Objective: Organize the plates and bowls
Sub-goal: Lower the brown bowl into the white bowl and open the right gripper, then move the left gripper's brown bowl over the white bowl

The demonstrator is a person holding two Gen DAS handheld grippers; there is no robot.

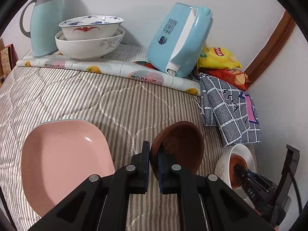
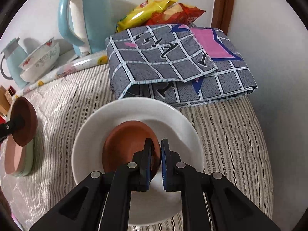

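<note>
My left gripper (image 1: 153,160) is shut on the rim of a brown bowl (image 1: 182,144) and holds it tilted above the striped cloth, right of a pink square plate (image 1: 63,161). My right gripper (image 2: 156,154) is shut on the rim of a second brown bowl (image 2: 127,144) that sits inside a white bowl (image 2: 134,113). The right wrist view shows the left gripper's brown bowl (image 2: 24,123) over the pink plate stack (image 2: 17,159) at far left. The left wrist view shows the white bowl (image 1: 240,154) at lower right.
Two nested white patterned bowls (image 1: 90,36) stand at the back beside a teal jug (image 1: 46,19). A blue kettle (image 1: 181,40) leans at back right, with snack bags (image 1: 219,57) and a folded grey checked cloth (image 1: 229,111) by the wall.
</note>
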